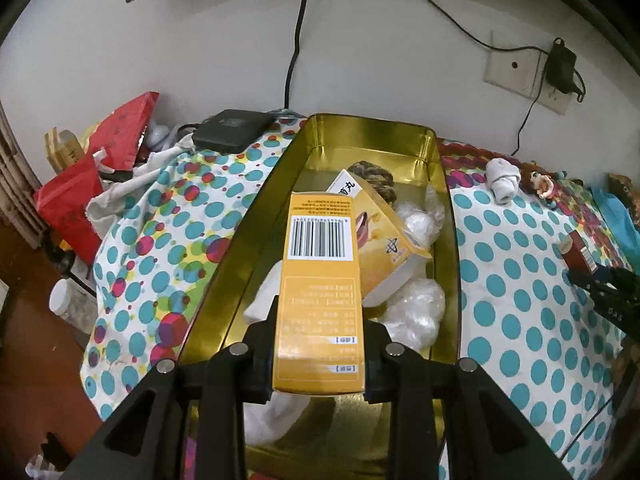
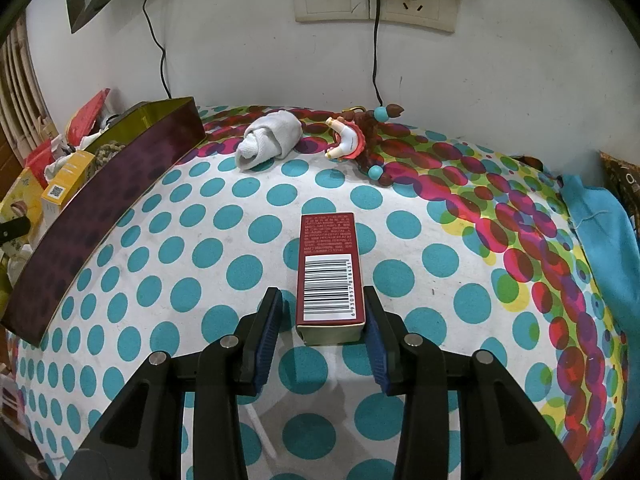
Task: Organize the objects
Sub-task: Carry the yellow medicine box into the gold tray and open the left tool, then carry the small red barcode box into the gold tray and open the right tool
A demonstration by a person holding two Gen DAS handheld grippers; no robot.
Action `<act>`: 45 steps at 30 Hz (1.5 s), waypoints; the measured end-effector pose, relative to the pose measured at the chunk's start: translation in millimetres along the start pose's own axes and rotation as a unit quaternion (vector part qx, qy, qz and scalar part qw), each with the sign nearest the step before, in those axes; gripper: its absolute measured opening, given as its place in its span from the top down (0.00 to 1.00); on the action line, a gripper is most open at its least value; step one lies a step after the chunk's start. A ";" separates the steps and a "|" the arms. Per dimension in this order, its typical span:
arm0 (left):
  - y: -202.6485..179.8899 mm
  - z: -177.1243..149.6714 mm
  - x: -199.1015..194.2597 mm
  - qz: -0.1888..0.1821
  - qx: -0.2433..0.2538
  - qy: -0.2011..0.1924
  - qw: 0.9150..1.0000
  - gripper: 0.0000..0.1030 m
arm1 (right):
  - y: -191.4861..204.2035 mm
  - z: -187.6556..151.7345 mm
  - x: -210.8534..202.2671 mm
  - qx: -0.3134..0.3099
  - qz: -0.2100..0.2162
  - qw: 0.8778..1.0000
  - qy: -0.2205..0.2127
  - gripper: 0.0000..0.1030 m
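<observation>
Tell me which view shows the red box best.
Right wrist. The red box lies centered on the cloth between the right gripper's open fingers, barcode face up, fully visible. The left wrist view catches only a corner of it at the right edge, behind the right gripper.

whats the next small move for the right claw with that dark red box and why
Probably close the right claw on the dark red cardboard box. The box lies flat on the polka-dot cloth between the open fingers, which sit beside its near end without clamping it. The left claw already holds an orange box over the gold tin, so the red box likely goes there next.
</observation>
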State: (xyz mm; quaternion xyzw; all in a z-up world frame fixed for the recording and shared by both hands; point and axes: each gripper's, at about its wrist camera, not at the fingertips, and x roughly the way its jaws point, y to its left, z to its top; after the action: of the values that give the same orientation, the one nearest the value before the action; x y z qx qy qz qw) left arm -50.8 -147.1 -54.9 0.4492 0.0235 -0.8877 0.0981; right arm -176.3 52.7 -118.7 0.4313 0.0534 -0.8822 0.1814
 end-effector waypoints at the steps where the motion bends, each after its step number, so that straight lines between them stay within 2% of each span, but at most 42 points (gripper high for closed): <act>1: 0.3 1.6 3.2 -0.006 -0.003 0.003 1.000 0.71 | -0.6 0.0 -0.1 -0.001 0.000 1.000 0.000 0.63; 11: -5.8 29.9 33.0 0.027 0.029 0.001 0.999 0.71 | -0.2 0.1 -0.1 -0.004 -0.001 1.000 0.001 0.63; 19: -3.6 49.2 45.1 0.007 0.008 0.001 1.000 0.69 | 0.9 0.6 0.2 -0.009 -0.005 1.000 0.002 0.63; 20: -1.4 48.1 44.9 0.006 -0.001 0.001 1.000 0.69 | 1.0 0.6 0.1 -0.009 -0.005 1.000 0.002 0.63; 22: 2.1 45.6 44.6 0.009 -0.014 0.004 1.000 0.55 | 1.2 0.8 0.0 -0.009 -0.005 1.000 0.002 0.63; 25: 12.0 40.8 44.1 0.002 -0.038 0.013 0.999 0.47 | 1.5 0.9 -0.1 -0.012 -0.007 1.000 0.002 0.62; 32: 15.5 16.5 25.8 0.026 -0.024 0.009 0.999 0.42 | 4.1 0.9 -0.2 -0.022 -0.013 1.000 0.004 0.60; 38: 15.7 -11.7 -11.5 0.028 -0.031 -0.020 0.999 0.42 | 3.2 0.6 -1.0 -0.018 -0.008 1.000 0.003 0.61; 40: 16.7 -19.0 -23.4 0.028 -0.034 -0.034 0.998 0.41 | 2.5 0.3 -1.6 -0.015 -0.010 1.000 0.002 0.64; 42: 15.1 -28.2 -35.7 0.033 -0.031 -0.047 0.998 0.41 | 0.1 -0.1 -2.8 -0.008 -0.008 1.000 -0.001 0.72; 45: 11.9 -40.6 -48.6 0.033 -0.025 -0.058 0.997 0.41 | -1.2 -0.1 -3.8 -0.004 -0.005 1.000 -0.005 0.73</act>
State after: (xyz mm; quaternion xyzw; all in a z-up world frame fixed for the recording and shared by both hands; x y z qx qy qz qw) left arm 11.8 -146.0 -39.5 0.3946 0.0247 -0.9078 0.1400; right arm -174.5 54.9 -115.9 0.4257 0.0581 -0.8851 0.1788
